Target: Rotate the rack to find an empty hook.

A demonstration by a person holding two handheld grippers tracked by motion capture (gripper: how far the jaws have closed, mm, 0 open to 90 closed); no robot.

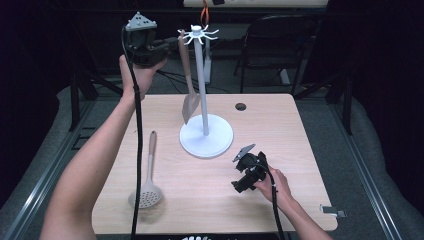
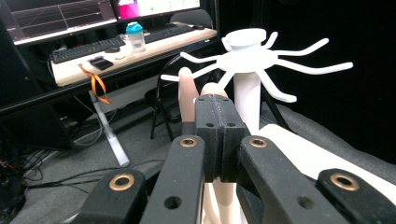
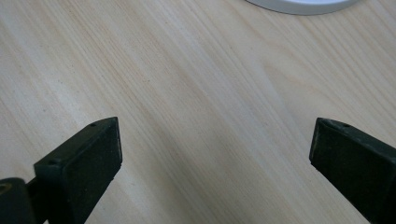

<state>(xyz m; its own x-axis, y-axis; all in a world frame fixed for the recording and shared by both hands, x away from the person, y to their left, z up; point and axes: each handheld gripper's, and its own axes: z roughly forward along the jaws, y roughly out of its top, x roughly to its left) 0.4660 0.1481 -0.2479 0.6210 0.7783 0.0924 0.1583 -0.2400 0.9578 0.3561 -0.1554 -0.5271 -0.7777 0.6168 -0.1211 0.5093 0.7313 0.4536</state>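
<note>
Left claw (image 1: 172, 44), raised high beside the rack's top, was clenched on the handle of a spatula (image 1: 189, 102), whose blade hung down toward the surface (image 1: 280, 125). From the left claw's own view, its jaws pressed together around that pale handle (image 2: 187, 88), just beside the white rack's (image 2: 247, 88) spidery hooks. The rack's round base (image 1: 206, 136) stood mid-surface. Right claw (image 1: 245, 157) rested low near that base, released, jaws wide apart over bare wood. A slotted spoon (image 1: 148, 187) lay flat at the near left, well apart from both.
</note>
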